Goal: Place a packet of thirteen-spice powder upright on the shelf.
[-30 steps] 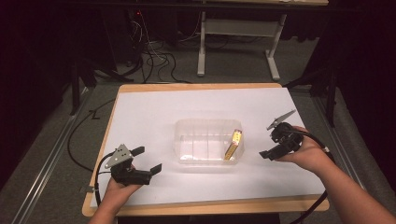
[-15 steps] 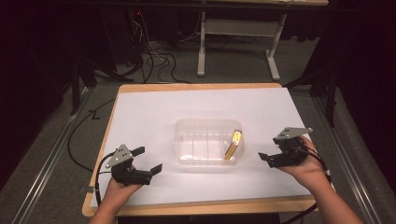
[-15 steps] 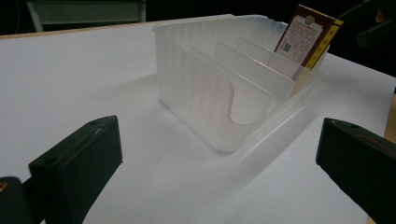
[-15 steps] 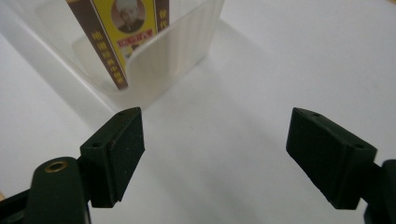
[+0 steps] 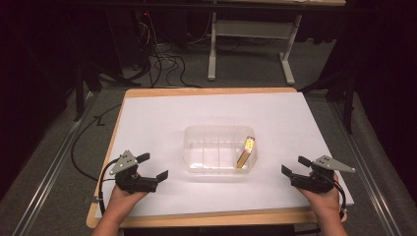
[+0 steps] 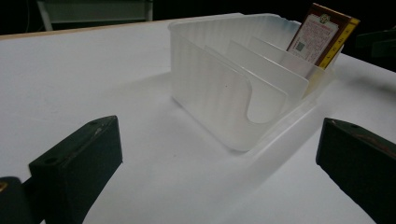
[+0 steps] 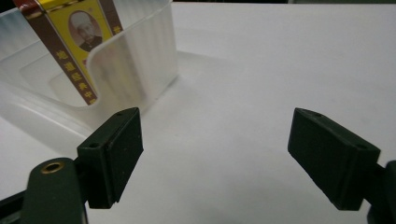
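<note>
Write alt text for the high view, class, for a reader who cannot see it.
A clear bin with dividers sits mid-table on white paper, a yellow box leaning in its right end. A person's hands hold the open left gripper and right gripper at the near corners.

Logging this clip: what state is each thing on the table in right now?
Clear ribbed plastic bin with dividers: upright, open-topped, on the white sheet.
Yellow and brown printed box: leaning in the bin's end slot.
Left gripper: open, holding nothing.
Right gripper: open, holding nothing.
</note>
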Tool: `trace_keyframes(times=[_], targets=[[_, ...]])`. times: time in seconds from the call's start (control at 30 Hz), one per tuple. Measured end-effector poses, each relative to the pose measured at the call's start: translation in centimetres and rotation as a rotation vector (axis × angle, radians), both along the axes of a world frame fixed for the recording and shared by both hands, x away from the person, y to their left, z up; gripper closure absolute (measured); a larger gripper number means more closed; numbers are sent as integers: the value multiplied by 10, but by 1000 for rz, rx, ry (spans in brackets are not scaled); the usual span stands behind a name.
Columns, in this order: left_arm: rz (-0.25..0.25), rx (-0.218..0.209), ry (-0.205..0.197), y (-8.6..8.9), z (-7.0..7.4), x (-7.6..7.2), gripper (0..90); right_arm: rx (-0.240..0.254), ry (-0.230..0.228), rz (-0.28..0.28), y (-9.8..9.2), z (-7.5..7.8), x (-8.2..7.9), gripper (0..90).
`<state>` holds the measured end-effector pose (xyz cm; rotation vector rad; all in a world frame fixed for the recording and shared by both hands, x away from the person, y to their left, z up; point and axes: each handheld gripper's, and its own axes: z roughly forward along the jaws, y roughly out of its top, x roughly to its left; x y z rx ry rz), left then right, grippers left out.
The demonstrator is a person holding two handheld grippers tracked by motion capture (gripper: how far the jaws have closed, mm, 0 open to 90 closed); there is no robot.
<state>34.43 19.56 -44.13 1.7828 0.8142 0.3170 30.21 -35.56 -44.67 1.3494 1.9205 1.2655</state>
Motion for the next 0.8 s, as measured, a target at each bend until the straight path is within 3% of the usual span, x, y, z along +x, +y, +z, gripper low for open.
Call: trace_keyframes(times=[0.17,0.6,0.8], targets=[[30,-2,1,0,0,1,11,13,25,-10,-4,-11,5,156],[36,-10,-8,5,2,-1,11,-16,11,4,0,-9,6,163],[30,-12,-10,5,2,0,11,-14,-17,45,4,-8,5,148]])
